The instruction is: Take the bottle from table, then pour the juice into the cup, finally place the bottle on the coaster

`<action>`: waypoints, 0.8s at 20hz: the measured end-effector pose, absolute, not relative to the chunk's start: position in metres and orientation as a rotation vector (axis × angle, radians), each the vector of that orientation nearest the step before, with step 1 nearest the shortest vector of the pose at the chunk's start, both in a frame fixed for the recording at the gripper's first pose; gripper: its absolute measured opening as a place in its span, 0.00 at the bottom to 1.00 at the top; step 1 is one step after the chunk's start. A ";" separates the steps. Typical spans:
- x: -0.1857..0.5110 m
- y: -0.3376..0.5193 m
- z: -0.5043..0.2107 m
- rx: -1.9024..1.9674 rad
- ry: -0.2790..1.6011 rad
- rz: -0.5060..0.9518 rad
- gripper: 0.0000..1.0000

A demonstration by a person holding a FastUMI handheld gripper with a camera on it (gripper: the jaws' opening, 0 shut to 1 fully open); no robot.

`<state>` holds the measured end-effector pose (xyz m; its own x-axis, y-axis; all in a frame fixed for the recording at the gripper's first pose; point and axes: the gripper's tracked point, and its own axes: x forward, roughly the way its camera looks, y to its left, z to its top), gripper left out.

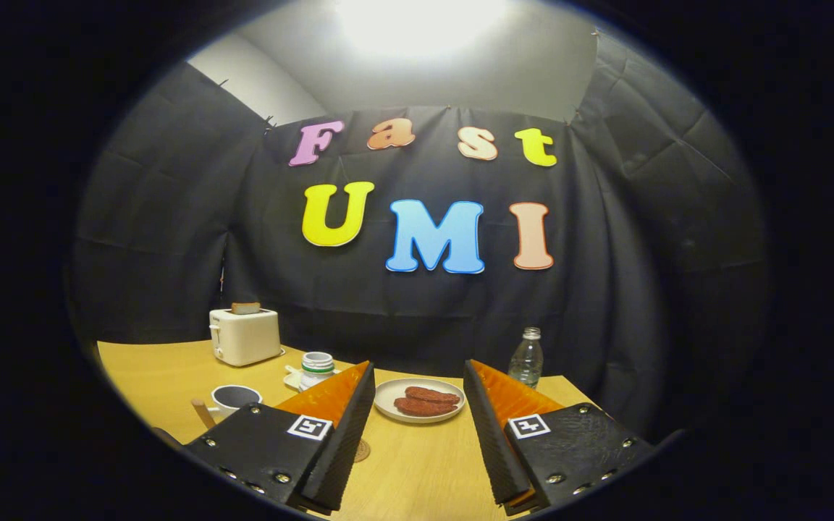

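Note:
A clear plastic bottle (526,358) stands upright near the table's far right edge, beyond my right finger and a little to its right. A white cup (234,398) with a dark inside and a wooden handle sits on the left, beside my left finger. Part of a small round coaster (363,450) peeks out just inside the left finger. My gripper (418,369) is open above the table, with nothing between its fingers.
A white plate (388,391) with reddish-brown sausages lies just ahead, between the fingertips. A white toaster (243,335) with a slice of bread stands at the back left. A small white jar (317,369) sits on a saucer behind the left finger. The wooden table (417,470) ends at the black cloth wall.

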<state>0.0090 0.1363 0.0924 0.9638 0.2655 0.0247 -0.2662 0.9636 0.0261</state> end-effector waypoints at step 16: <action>0.011 0.008 -0.013 0.072 0.028 0.093 0.74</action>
<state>0.0113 0.0083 -0.0131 0.9953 0.0936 -0.0247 -0.0916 0.9931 0.0732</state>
